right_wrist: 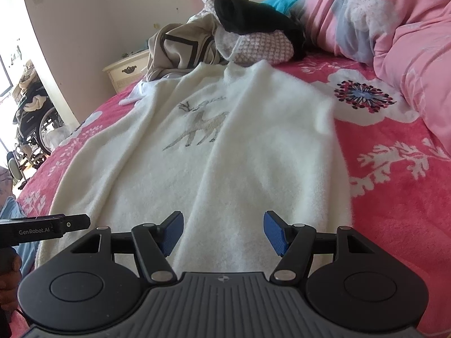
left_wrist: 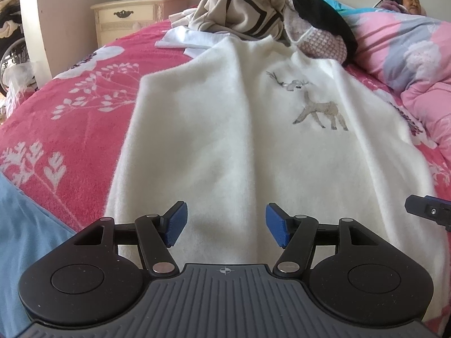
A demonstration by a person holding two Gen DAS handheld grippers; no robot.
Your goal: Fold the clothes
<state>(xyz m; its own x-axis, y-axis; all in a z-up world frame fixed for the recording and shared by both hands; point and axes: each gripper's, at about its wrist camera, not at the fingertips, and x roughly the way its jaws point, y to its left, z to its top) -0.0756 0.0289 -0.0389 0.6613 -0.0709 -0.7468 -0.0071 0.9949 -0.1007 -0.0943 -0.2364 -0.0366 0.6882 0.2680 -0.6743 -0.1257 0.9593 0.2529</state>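
On the pink bed (left_wrist: 84, 118) I see the white sweater (left_wrist: 239, 140) spread flat; my left gripper (left_wrist: 226, 224) and right gripper (right_wrist: 223, 232) hover over its near hem, fingers apart, holding nothing.

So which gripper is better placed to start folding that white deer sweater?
Probably the right. The right gripper hangs open over the white sweater with the garment's right edge just off its right finger, ready to fold inward. The left gripper, also open, sits over mid-fabric, farther from any edge.
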